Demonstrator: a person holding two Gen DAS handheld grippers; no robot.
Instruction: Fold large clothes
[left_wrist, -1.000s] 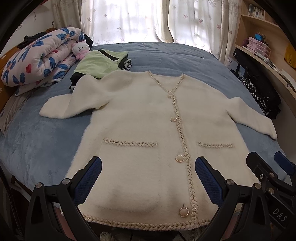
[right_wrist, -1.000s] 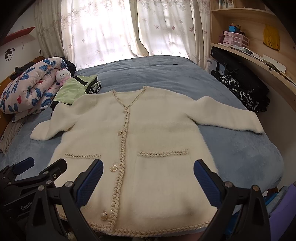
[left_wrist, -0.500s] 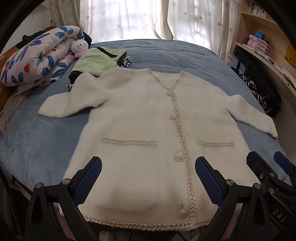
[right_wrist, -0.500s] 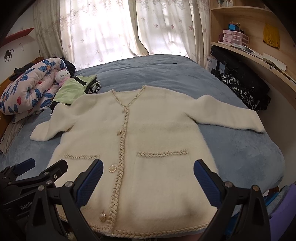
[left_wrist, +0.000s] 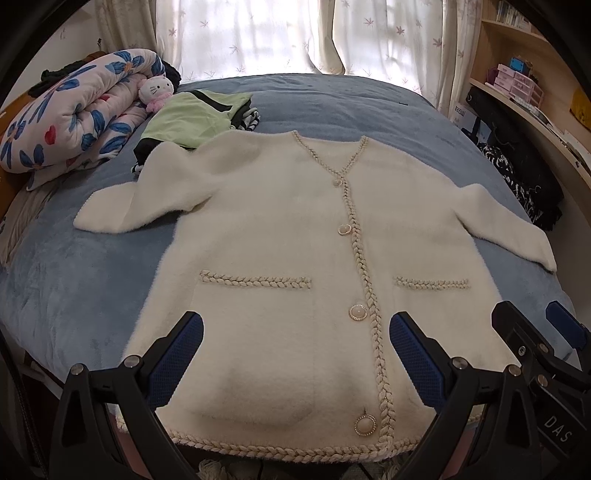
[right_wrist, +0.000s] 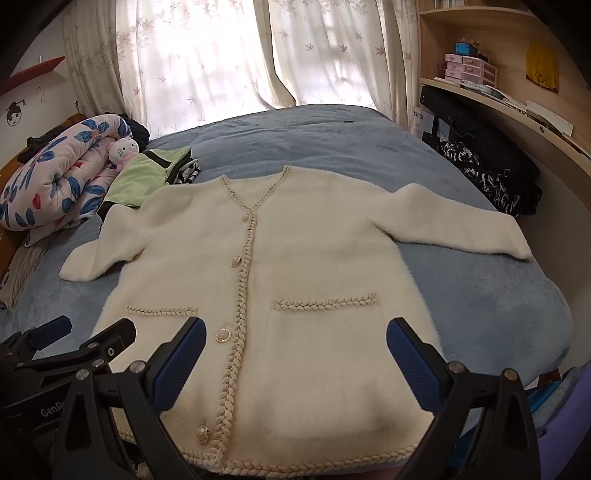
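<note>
Daylight pours through the sheer curtains (right_wrist: 229, 62) at the top centre of both views, blown out to near white there; the bed (left_wrist: 332, 99) below is evenly, softly lit with only faint shadows; strong fisheye bending curves the shelves (right_wrist: 517, 110) at the right edge; black vignette fills the corners; focus is sharp throughout, no motion blur

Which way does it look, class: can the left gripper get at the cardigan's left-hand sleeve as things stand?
Probably yes. The left gripper is open over the hem, and the sleeve lies flat on the bed with nothing on it; only its shoulder end sits by the green garment.
</note>
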